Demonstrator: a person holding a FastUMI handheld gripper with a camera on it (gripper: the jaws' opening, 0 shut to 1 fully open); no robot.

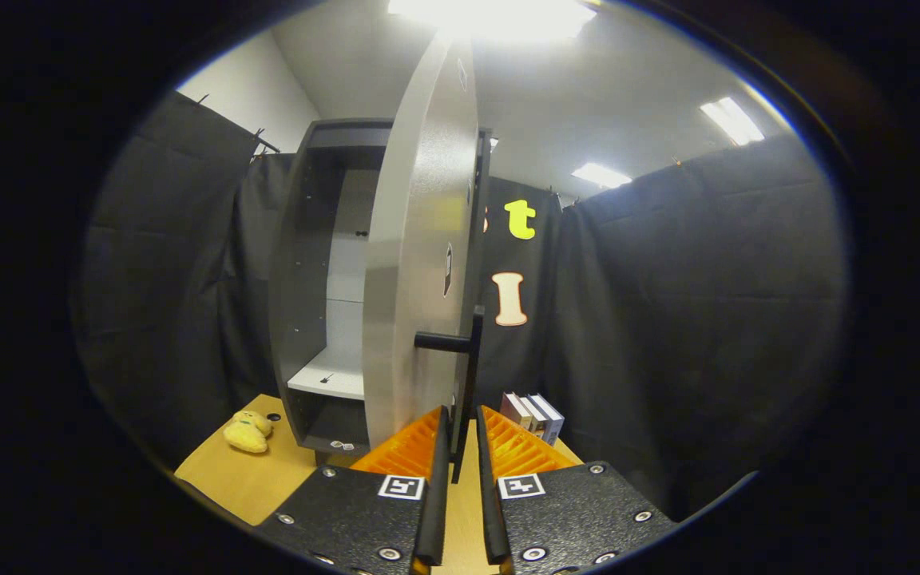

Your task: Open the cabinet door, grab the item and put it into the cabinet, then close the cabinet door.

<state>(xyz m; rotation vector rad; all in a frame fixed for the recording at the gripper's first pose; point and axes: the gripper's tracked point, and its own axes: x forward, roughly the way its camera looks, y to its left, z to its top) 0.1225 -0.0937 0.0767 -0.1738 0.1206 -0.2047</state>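
A dark grey cabinet (pixel 312 263) stands on the wooden table (pixel 244 483). Its pale grey door (pixel 416 279) is swung out toward me and I see it almost edge-on. The door's black handle (pixel 472 351) is a vertical bar on a short post. The bar's lower end runs down between my fingers, and my gripper (pixel 462 419) is shut on it. Inside the cabinet a white shelf (pixel 332 375) shows, bare apart from a tiny dark speck. A yellow plush toy (pixel 248 431) lies on the table left of the cabinet's foot, well left of my fingers.
A few books (pixel 536 414) stand upright on the table just right of the door, beyond my right finger. Black cloth walls close the booth on both sides and behind. The table's near left corner lies below the plush toy.
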